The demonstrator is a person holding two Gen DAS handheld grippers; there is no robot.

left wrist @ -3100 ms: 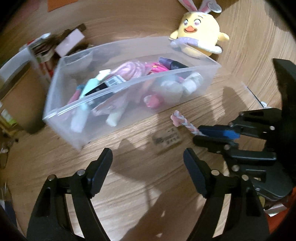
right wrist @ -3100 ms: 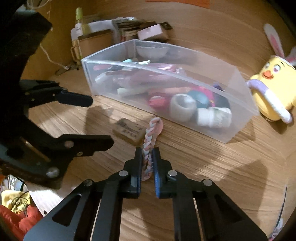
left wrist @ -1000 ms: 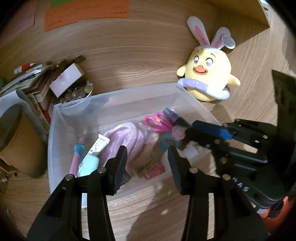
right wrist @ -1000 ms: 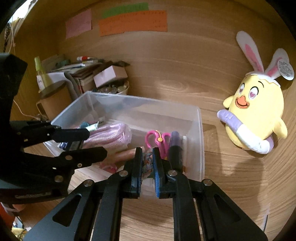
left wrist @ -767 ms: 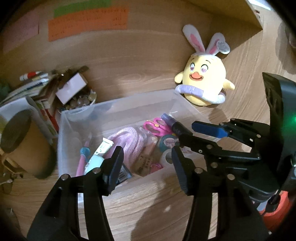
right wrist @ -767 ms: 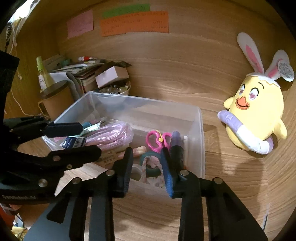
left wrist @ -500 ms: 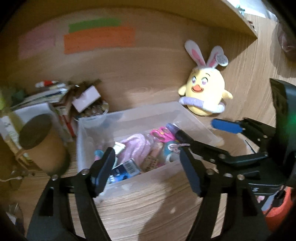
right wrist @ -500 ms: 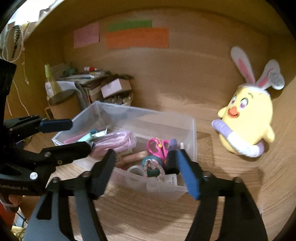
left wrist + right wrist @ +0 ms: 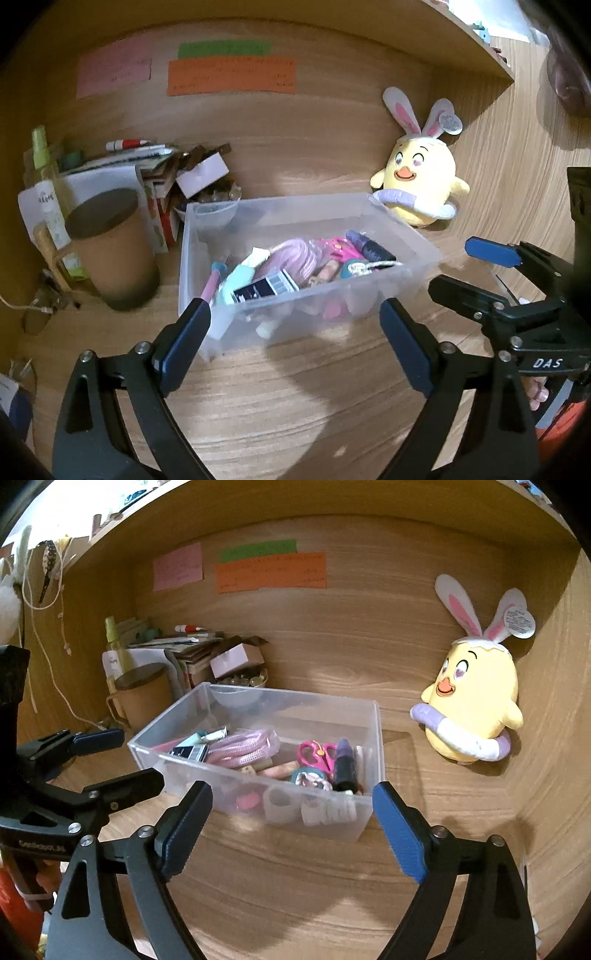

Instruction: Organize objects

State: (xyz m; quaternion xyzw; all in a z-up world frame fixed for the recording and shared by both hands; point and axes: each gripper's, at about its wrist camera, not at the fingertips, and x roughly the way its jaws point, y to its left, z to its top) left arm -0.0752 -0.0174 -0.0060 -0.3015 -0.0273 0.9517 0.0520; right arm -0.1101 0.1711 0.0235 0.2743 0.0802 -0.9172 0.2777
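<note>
A: Where is the bin now?

B: It stands on the counter, in front of both grippers. Inside it I see a pink cord, pink scissors, a dark tube and tape rolls. The braided band lies on top of the tape, near the front wall.

A: And the grippers?

B: The right gripper has its fingers wide apart, and nothing is between them. They have just been opening. The left gripper is the same: fingers far apart, just opened, empty. Both are in front of the bin and do not touch it.

A: What is around the bin?

B: A yellow plush stands to its right, against the back wall. To its left is a brown mug, with a pile of books behind it. Coloured notes are on the wall.
</note>
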